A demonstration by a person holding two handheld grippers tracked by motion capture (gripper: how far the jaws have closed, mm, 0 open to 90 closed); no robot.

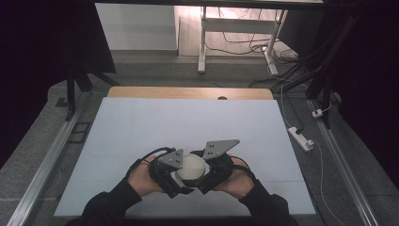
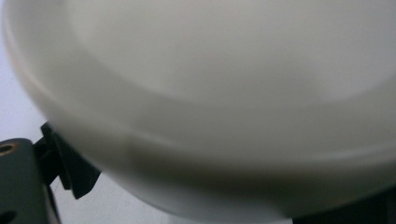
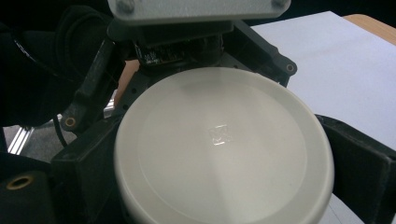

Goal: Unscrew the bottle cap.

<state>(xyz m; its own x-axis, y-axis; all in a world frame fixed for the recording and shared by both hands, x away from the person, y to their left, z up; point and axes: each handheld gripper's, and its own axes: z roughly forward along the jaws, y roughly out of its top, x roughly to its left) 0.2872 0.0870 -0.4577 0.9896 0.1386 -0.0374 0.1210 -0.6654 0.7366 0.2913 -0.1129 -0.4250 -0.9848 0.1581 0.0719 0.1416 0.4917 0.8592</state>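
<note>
Between both hand-held grippers, white lid (image 1: 190, 168), embossed square mark (image 3: 219, 134) in right gripper view

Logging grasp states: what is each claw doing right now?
Left claw: shut on the white round container.
Right claw: shut on the same container, from the opposite side.

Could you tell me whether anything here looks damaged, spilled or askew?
Nothing stands out. The white round lid looks intact and clean, held between the left hand-held gripper and the right hand-held gripper above the pale table.
</note>
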